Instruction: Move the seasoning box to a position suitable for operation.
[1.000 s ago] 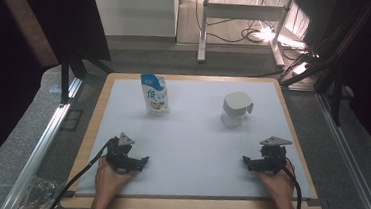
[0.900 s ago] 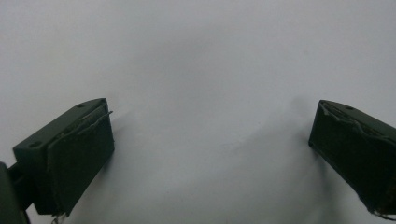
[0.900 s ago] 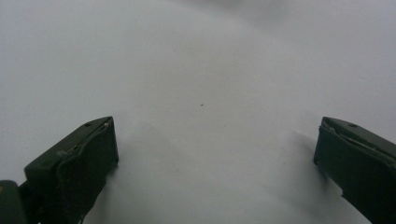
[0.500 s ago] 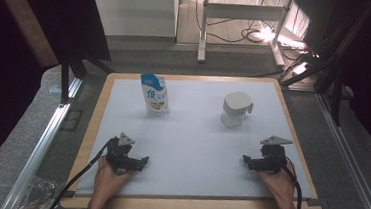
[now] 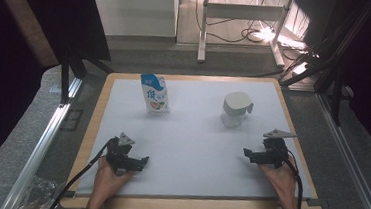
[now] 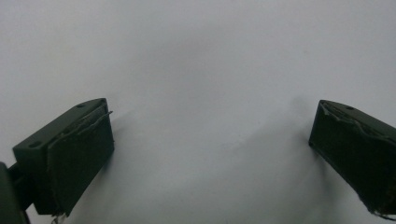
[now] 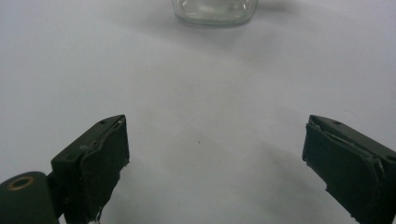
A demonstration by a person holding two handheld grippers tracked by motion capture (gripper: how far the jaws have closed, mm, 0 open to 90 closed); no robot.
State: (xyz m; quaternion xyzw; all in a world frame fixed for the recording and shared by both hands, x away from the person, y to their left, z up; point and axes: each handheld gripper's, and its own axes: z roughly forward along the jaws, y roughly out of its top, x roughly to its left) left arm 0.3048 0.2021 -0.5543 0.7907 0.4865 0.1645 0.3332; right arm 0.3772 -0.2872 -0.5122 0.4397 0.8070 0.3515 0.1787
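Two grippers, left (image 5: 141, 160) and right (image 5: 246, 153), jaws wide apart, holding nothing; nearest right: squat white jar (image 5: 236, 109), upright, clear glass base.

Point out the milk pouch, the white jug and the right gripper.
milk pouch (image 5: 156, 97), high view, on its printed front.
white jug (image 5: 235, 108), high view, on its lid.
right gripper (image 5: 248, 153), high view, between its open jaws' tips.

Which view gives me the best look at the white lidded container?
The high view: the white lidded container stands whole on the table. The right gripper view catches just its glass base beyond the open right claw.
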